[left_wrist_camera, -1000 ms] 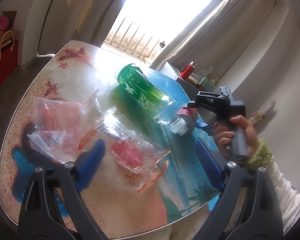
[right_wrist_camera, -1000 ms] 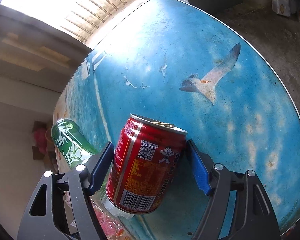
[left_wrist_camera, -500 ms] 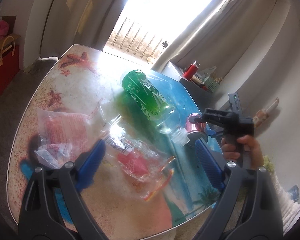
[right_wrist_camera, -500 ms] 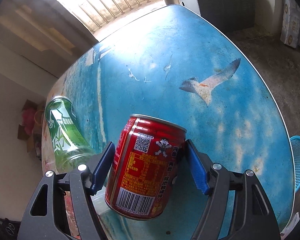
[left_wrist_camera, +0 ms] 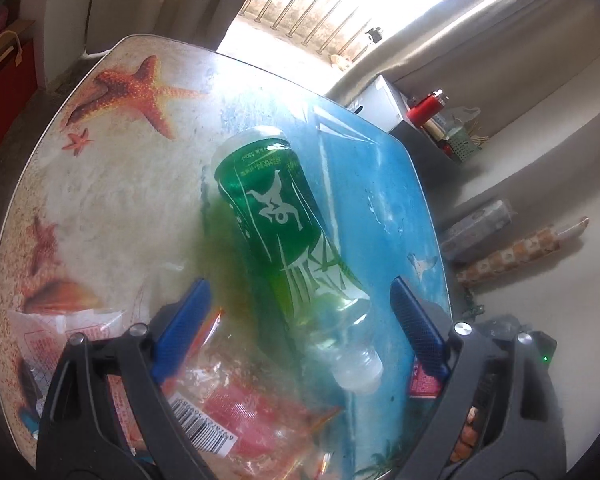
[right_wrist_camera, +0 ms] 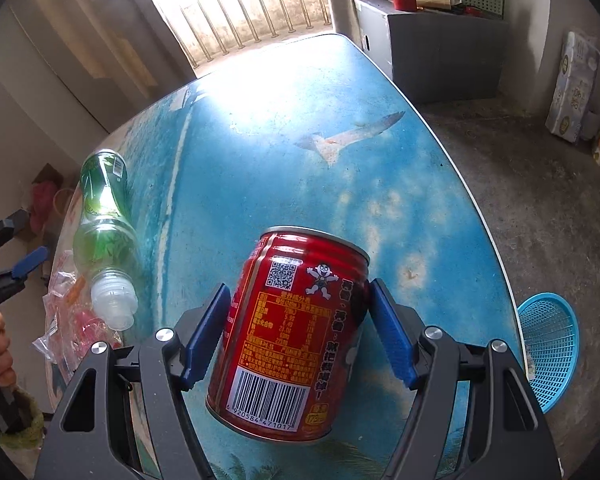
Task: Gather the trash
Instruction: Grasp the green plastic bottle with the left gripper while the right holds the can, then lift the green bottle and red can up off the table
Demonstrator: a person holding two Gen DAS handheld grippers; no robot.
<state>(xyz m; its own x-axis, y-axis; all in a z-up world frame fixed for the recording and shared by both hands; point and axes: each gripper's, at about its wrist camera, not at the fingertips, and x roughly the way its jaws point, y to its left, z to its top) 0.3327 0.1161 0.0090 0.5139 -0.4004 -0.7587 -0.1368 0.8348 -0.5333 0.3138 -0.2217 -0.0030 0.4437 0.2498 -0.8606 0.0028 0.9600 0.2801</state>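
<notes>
The red can point(right_wrist_camera: 296, 336) is a ribbed metal cylinder with a printed barcode, a QR code and a cartoon figure; it sits pinched between the 2 blue pads of the right gripper point(right_wrist_camera: 298, 332), raised above the table point(right_wrist_camera: 340, 92) and tilted a little to the left. What is inside the can cannot be told. The green bottle point(left_wrist_camera: 284, 240) lies on its side on the table, clear plastic with a green printed sleeve and a translucent ribbed cap point(left_wrist_camera: 360, 372) pointing toward the cameras; no liquid level shows in it. Beside its neck lie crumpled clear wrappers point(left_wrist_camera: 228, 412) with red print and a barcode. On the floor just past the table edge stands a blue plastic mesh basket point(right_wrist_camera: 552, 344); only part of it shows and its contents are hidden.

The table is glossy, printed with sea, a gull and orange starfish point(left_wrist_camera: 140, 92).

The left gripper point(left_wrist_camera: 296, 320) has its jaws spread wide, 1 pad on each side of the bottle's shoulder without touching it, holding nothing.

Compared with 0.5 s ago, the left gripper has closed in on the bottle, which now fills its view, and the right gripper has lifted and turned the can so the basket shows more fully.
</notes>
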